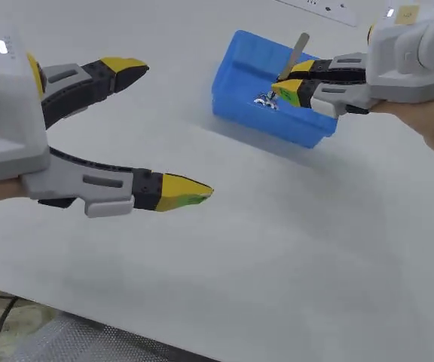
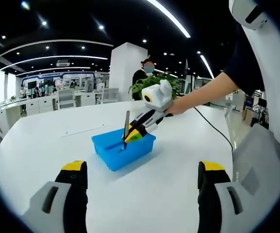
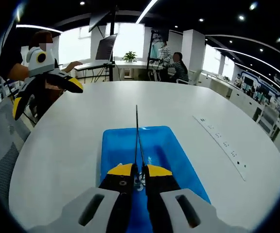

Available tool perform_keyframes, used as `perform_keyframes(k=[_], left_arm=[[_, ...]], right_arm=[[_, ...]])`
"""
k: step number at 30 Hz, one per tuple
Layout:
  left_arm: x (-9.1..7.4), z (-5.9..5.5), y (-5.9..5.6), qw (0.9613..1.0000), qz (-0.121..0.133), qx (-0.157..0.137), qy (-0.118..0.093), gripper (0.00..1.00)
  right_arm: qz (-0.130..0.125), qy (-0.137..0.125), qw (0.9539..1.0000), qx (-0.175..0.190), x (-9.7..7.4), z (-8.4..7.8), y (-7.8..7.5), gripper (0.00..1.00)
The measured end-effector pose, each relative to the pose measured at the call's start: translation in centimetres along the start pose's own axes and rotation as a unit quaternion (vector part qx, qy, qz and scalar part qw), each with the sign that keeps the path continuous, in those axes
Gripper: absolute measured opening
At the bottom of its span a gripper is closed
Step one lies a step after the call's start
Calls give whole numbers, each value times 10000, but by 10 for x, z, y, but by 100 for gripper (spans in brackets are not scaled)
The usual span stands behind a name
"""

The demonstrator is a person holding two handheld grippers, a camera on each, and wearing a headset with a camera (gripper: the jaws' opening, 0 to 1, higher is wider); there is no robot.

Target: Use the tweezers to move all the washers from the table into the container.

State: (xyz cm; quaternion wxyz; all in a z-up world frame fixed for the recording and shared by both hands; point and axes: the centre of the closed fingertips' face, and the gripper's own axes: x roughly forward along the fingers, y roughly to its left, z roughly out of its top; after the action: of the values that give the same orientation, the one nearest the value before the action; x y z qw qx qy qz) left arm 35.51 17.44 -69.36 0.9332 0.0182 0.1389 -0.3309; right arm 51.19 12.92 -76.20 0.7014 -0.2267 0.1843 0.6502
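Note:
A blue container (image 1: 258, 64) stands on the white table, toward the far side. Small shiny washers (image 1: 264, 102) lie inside it. My right gripper (image 1: 286, 81) hovers over the container's right part, shut on grey tweezers (image 1: 300, 47) whose tips point down into it. In the right gripper view the tweezers (image 3: 136, 131) run forward from the closed jaws (image 3: 139, 171) over the container (image 3: 159, 145). My left gripper (image 1: 160, 132) is open and empty, well to the left of the container. From the left gripper view, the container (image 2: 112, 156) and the tweezers (image 2: 126, 124) lie ahead.
A power strip (image 3: 222, 141) lies along the table's far side. The near table edge (image 1: 126, 332) runs across the bottom of the head view, with floor and cables below. Bare white tabletop (image 1: 277, 241) spreads between the grippers and the near edge. People sit at distant desks.

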Motion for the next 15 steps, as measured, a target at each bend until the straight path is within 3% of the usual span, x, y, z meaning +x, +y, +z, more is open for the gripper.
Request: perform_keyframes(k=[4,7,15], left_arm=[[0,-2,-2,10000,-33,-62,15,100],[1,1,-1,9997,-3,-213,-107,100],[1,3,0,9996,15,-231,-134,100]], right_arm=[[0,56,10000,67,-1,-5,2,9],[30,69,10000,61,0,-5,4,9],[70,43,9999,128,-2,-2,8,10]])
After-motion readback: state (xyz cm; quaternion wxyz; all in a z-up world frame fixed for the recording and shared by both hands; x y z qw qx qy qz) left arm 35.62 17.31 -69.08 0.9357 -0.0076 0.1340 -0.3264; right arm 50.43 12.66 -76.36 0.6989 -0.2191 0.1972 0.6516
